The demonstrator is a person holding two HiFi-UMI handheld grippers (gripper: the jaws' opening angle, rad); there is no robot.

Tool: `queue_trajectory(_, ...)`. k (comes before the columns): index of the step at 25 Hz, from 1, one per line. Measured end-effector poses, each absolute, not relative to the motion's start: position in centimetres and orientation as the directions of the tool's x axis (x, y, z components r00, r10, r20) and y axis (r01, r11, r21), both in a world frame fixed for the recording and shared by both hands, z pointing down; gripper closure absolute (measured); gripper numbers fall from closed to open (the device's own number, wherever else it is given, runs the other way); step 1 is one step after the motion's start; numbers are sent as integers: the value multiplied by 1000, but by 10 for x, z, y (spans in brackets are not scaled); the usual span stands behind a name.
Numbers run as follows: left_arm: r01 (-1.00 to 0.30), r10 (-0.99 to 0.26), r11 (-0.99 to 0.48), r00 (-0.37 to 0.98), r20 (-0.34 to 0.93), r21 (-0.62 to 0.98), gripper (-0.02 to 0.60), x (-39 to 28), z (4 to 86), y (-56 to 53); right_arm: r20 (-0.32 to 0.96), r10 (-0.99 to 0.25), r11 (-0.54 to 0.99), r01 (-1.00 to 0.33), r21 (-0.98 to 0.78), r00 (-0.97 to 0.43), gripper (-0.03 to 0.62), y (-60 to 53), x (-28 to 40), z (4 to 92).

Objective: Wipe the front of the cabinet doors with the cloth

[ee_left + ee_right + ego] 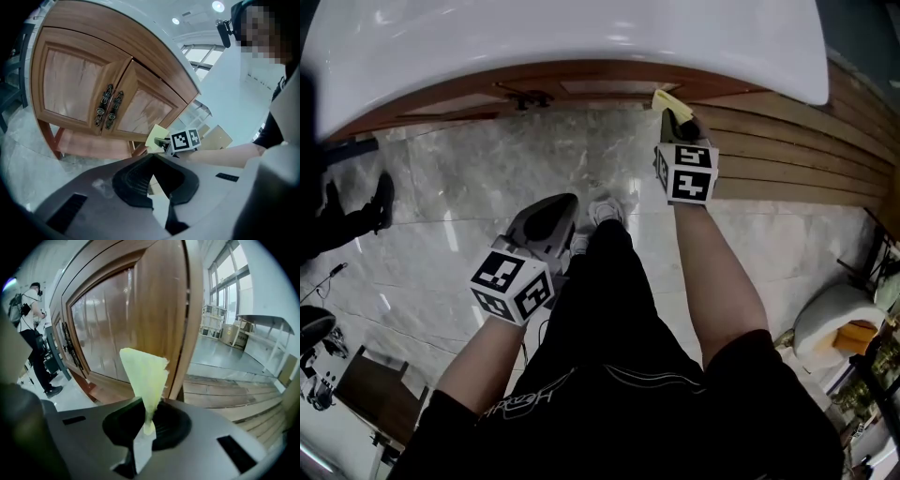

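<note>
Marble floor (487, 187), cloth (145, 376) in right tool (147, 422)

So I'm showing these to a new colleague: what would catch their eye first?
The pale yellow cloth, pinched upright in the right gripper close to the wooden cabinet doors. Then the ornate dark handles where those doors meet, and the left gripper, holding nothing, low over the marble floor.

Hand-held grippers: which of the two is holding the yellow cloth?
The right hand-held gripper: its jaws pinch the yellow cloth close to the cabinet. The left hand-held gripper is shut on nothing, farther from it.
</note>
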State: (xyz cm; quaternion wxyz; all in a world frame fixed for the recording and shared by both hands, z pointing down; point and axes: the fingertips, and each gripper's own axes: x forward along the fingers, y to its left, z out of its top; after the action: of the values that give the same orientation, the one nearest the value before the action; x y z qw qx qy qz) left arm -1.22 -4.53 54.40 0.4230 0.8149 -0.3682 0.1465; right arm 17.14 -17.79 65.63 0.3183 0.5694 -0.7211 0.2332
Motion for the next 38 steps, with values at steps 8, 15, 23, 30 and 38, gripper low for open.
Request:
queue_trajectory(8,-697,-436,-433,717,544,571,575,3,533,-41,720,-690,197,-977,78,-81,554,-173,212,645)
queue_trajectory(15,-652,-422,-476,758,497,590,575,8,508,-42,743,-652,299,-952,71,-150,554,-131,197,614)
queue_trajectory(23,-611,-445,-548,792,418,571,575,-1,427,-27,738,-524,458,-871,-175,-424,554,-26,151,492)
queue_trajectory(30,-521,-435,-626,851,295,581,575,-11,323,21,614,-482,594,-748,-295,-625,554,57,126,336)
queue_trajectory(38,-543,-481,-722,840,252,430,575,22,207,135,437,-442,780,-576,-244,-784,554,157,132,196)
